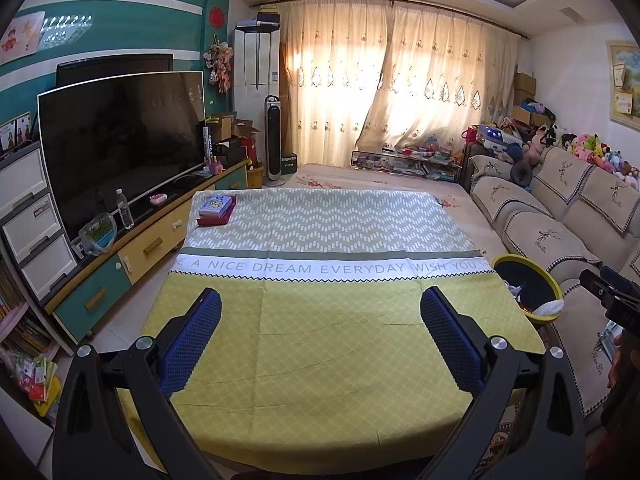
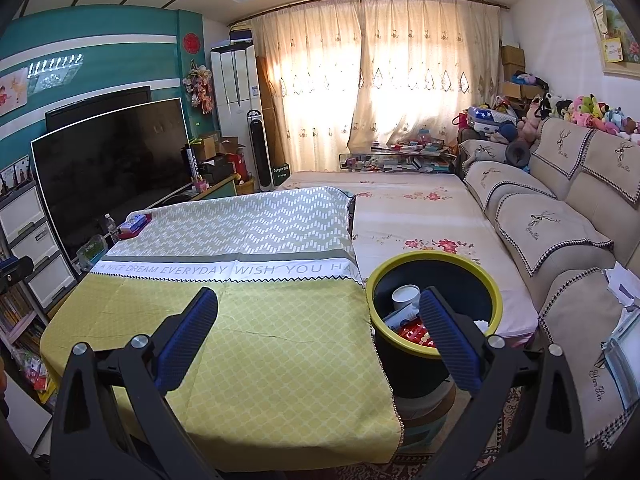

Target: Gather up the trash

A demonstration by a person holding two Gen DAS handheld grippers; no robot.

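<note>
**Two open hand-held grippers over a bare cloth, with the trash bin at the side**

The tabletop [image 1: 320,320] is covered by a yellow and grey cloth with words printed across a white band. The left hand-held gripper [image 1: 320,320] is held above the near part of the tabletop. Its blue pads [image 1: 192,344] are spread wide apart and nothing is held between them.

The right hand-held gripper [image 2: 318,320] is held above the right edge of the tabletop. Its fingers are wide apart too, and nothing is gripped. Its right pad [image 2: 448,344] is seen in front of the bin.

The trash bin [image 2: 496,308] is black with a yellow rim. It is set just beside the right edge of the tabletop, on top of a low stool. Inside the bin, a white cup [image 2: 406,296], a red wrapper [image 2: 414,334] and some paper can be seen. In the left view, the bin [image 1: 552,280] is seen past the right corner of the tabletop, with white paper poking over its rim.

At the far left corner of the tabletop, a small stack of boxes [image 1: 216,210] is kept. To the left of the tabletop, a big dark TV [image 1: 120,148] is stood on a long cabinet, with a water bottle [image 1: 124,208] in front of it. To the right of the tabletop, beyond the bin, a beige sofa [image 2: 560,240] is found. Soft toys are piled at its far end. Curtains are hung across the window behind.
</note>
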